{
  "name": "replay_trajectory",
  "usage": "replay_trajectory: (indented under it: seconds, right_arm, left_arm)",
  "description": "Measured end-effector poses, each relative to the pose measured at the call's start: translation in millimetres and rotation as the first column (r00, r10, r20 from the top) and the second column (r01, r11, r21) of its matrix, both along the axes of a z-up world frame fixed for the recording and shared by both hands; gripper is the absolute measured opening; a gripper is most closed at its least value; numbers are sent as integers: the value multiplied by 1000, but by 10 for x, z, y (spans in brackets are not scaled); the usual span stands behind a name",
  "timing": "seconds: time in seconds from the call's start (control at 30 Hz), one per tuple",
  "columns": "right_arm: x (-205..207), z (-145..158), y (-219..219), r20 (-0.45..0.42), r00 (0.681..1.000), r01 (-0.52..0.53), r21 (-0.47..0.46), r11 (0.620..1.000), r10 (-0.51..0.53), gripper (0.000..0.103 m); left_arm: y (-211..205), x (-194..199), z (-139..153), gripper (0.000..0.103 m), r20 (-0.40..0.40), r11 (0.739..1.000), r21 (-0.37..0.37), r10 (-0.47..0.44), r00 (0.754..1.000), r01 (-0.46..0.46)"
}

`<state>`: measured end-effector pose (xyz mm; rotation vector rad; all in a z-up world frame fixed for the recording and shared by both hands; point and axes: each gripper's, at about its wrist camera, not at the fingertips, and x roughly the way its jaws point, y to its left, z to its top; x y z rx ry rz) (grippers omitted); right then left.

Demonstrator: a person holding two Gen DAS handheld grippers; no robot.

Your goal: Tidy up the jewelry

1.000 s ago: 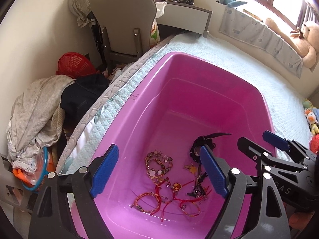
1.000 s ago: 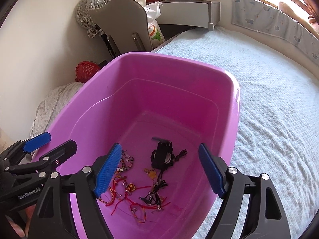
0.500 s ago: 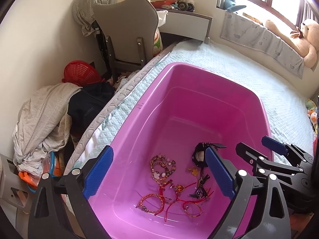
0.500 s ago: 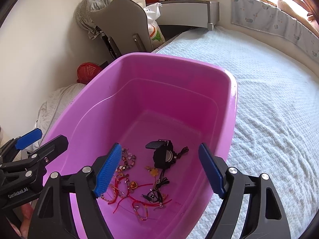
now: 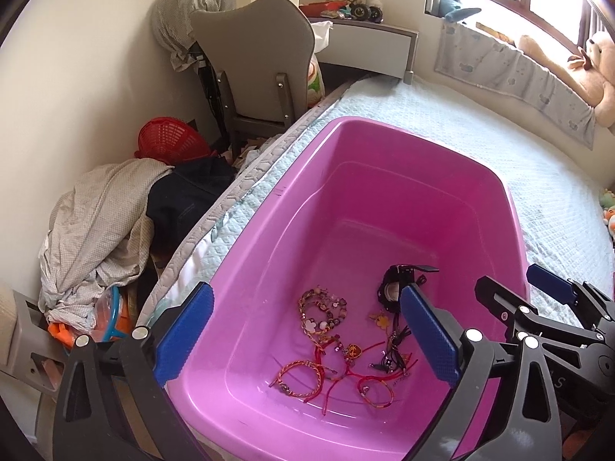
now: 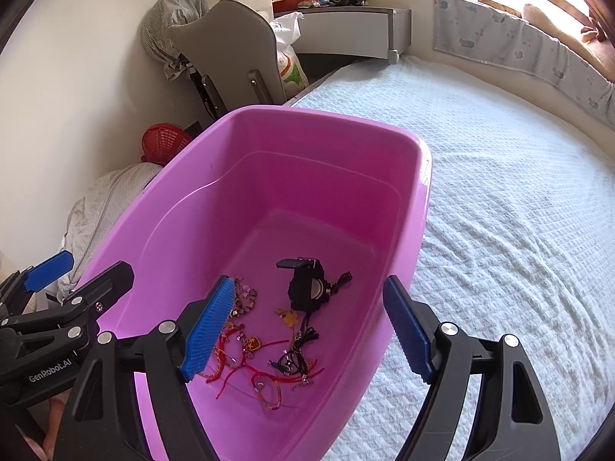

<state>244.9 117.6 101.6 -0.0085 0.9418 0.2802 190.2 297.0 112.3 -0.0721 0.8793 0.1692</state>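
Black left tongs (image 5: 307,338) and right tongs (image 6: 307,324), ribbed blue pads, silver screws, "GenRobot.AI" lettering.

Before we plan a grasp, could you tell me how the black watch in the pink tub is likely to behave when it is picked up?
The black watch looks chunky, so its case is probably stiff and fairly heavy for its size. Its strap end sticks up loosely, so it would likely flop or swing. Thin cords lie against it, and red string bracelets lie close by in the pink tub, so they may snag and drag along.
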Motion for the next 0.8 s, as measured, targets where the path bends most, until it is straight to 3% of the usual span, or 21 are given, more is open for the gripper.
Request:
replay_trajectory:
  seconds: [0.8]
  right_arm:
    - [-363,122,-197,29,997,71,1,997,-71,76]
  left_arm:
    - [-136,-207,102,96,10,999,31,15,1000,-16]
